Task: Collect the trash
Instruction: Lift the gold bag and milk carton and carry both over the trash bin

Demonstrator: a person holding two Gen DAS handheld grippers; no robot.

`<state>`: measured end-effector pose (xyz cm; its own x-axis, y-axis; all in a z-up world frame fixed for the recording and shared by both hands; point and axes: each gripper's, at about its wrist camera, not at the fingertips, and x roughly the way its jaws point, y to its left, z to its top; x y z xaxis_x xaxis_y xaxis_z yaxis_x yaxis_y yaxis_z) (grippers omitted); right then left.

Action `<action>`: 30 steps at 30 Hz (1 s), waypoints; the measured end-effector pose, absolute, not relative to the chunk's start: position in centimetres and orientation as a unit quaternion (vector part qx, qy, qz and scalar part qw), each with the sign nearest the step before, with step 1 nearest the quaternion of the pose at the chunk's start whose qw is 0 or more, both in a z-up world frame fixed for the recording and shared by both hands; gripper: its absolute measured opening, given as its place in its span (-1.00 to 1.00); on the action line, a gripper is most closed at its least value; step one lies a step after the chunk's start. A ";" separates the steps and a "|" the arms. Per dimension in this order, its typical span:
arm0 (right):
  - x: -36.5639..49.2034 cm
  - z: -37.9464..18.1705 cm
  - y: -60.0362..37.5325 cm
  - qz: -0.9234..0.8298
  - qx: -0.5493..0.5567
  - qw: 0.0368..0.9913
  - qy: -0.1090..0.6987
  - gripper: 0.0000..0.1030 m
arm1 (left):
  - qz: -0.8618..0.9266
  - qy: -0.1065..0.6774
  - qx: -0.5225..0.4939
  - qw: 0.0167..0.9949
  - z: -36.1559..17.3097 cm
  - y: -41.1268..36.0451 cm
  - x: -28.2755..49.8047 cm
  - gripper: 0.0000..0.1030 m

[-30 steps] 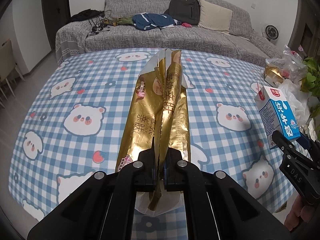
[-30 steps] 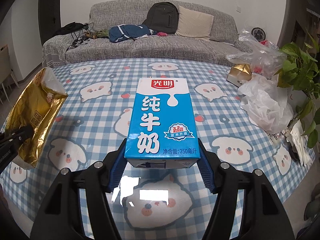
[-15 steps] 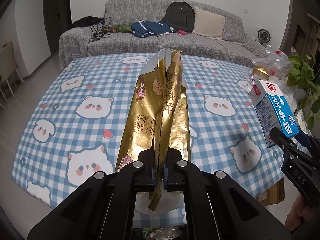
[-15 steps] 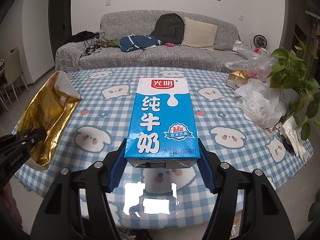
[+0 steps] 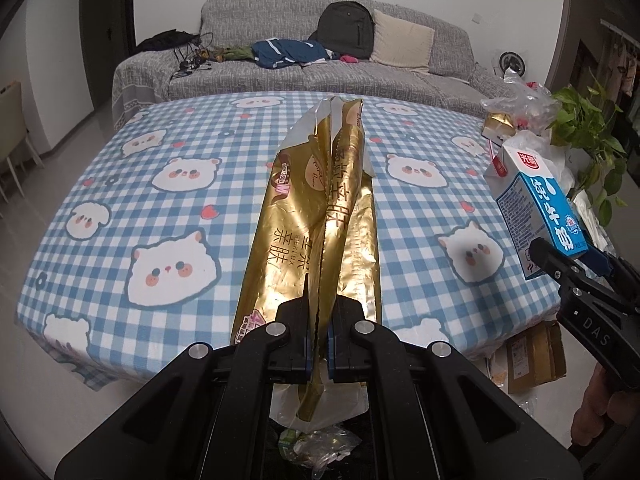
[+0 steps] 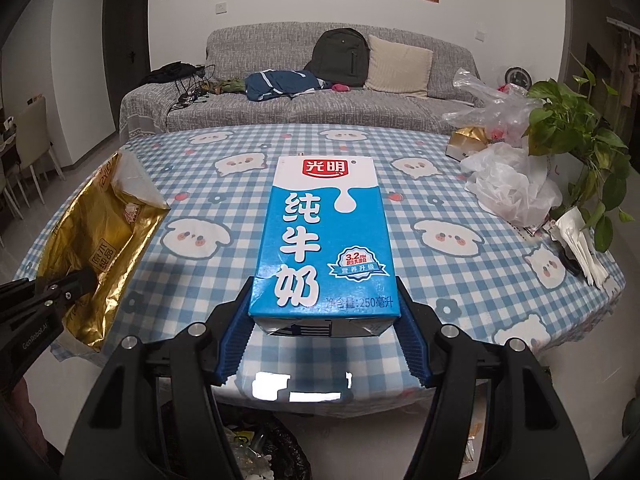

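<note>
Gold wrapper (image 5: 316,216) bottom end is hiding behind left gripper (image 5: 318,344) fingers. Milk carton (image 6: 324,240) base is sitting partly behind right gripper (image 6: 324,344) pads. Bin contents (image 6: 256,452) below worktop (image 6: 460,280) edge are showing too dark, cut off by frame.

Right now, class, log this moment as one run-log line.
left gripper: shut on gold wrapper | right gripper: shut on milk carton | both off the table, above trash bag

Left gripper (image 5: 318,344): angled downward beyond the near edge of the table (image 5: 100,184), jaws pressed together on a gold wrapper (image 5: 316,220). Right gripper (image 6: 324,340): angled downward alongside it, blue pads (image 6: 234,340) clamping the base of a milk carton (image 6: 326,236).
</note>
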<state>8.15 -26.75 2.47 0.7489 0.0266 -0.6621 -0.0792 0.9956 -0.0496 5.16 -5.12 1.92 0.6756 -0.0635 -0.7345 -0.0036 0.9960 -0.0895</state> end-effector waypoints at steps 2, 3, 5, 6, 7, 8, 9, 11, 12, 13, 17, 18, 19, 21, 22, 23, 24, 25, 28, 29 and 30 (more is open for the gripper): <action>7.2 1.7 -27.2 0.030 -0.032 0.933 0.356 0.19 | -0.017 0.403 -0.047 0.914 1.2 -5.0 4.1 -0.93; 6.8 1.2 -27.4 0.030 -0.029 0.932 0.359 0.19 | -0.017 0.405 -0.049 0.913 0.7 -4.9 3.6 -0.93; 5.9 0.2 -27.9 0.027 -0.029 0.930 0.365 0.19 | -0.017 0.413 -0.054 0.909 -0.4 -4.8 2.6 -0.93; 5.4 -0.2 -28.0 0.025 -0.033 0.929 0.368 0.19 | -0.016 0.417 -0.056 0.907 -0.9 -4.7 2.1 -0.93; 5.2 -0.5 -28.1 0.025 -0.038 0.927 0.371 0.19 | -0.016 0.422 -0.056 0.905 -1.4 -4.6 1.7 -0.93; 4.9 -0.7 -28.2 0.027 -0.040 0.926 0.374 0.19 | -0.018 0.427 -0.059 0.902 -1.8 -4.6 1.3 -0.93; 4.7 -0.7 -28.3 0.027 -0.040 0.926 0.374 0.19 | -0.018 0.429 -0.058 0.901 -2.0 -4.5 0.9 -0.93; 4.1 -0.7 -28.6 0.028 -0.035 0.928 0.371 0.19 | -0.017 0.427 -0.055 0.902 -2.2 -4.6 -0.1 -0.93; 3.7 -0.7 -28.7 0.028 -0.035 0.928 0.370 0.19 | -0.018 0.427 -0.054 0.903 -2.3 -4.6 -0.5 -0.93; 3.3 -0.9 -28.9 0.027 -0.034 0.928 0.369 0.19 | -0.019 0.427 -0.053 0.903 -2.4 -4.7 -0.9 -0.93; 1.9 -1.6 -29.1 0.027 -0.033 0.926 0.374 0.19 | -0.021 0.428 -0.044 0.902 -3.2 -5.3 -2.2 -0.93; 1.6 -1.9 -29.1 0.026 -0.034 0.926 0.375 0.19 | -0.023 0.429 -0.044 0.902 -3.4 -5.4 -2.5 -0.93; 1.3 -2.2 -29.1 0.024 -0.037 0.925 0.377 0.19 | -0.026 0.431 -0.042 0.901 -3.7 -5.5 -2.7 -0.93; 0.9 -2.9 -29.3 0.023 -0.035 0.923 0.382 0.19 | -0.027 0.437 -0.039 0.898 -4.4 -5.7 -3.1 -0.93; 0.7 -3.3 -29.3 0.023 -0.036 0.922 0.384 0.19 | -0.027 0.437 -0.038 0.898 -4.7 -5.8 -3.4 -0.93; 0.4 -3.7 -29.4 0.021 -0.038 0.921 0.386 0.19 | -0.024 0.436 -0.034 0.899 -4.9 -5.9 -3.6 -0.93; 0.2 -4.1 -29.4 0.019 -0.037 0.920 0.390 0.19 | -0.022 0.436 -0.033 0.899 -5.1 -5.9 -3.9 -0.93; -0.1 -4.5 -29.6 0.020 -0.033 0.918 0.394 0.19 | -0.023 0.436 -0.035 0.899 -5.2 -5.9 -4.2 -0.93; -1.3 -5.5 -29.8 0.018 -0.032 0.917 0.397 0.19 | -0.019 0.431 -0.035 0.902 -5.5 -5.9 -5.5 -0.93; -1.8 -5.7 -29.8 0.017 -0.033 0.918 0.396 0.19 | -0.020 0.431 -0.038 0.901 -5.7 -5.9 -5.9 -0.93; -2.3 -5.8 -29.7 0.014 -0.036 0.918 0.394 0.19 | -0.020 0.432 -0.042 0.901 -5.9 -5.9 -6.3 -0.93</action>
<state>-2.26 -29.75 -5.84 0.6891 -0.0023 -0.7246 -0.0548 0.9970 -0.0552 -6.29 -5.86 -5.89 0.6256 -0.0728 -0.7767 0.0006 0.9957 -0.0929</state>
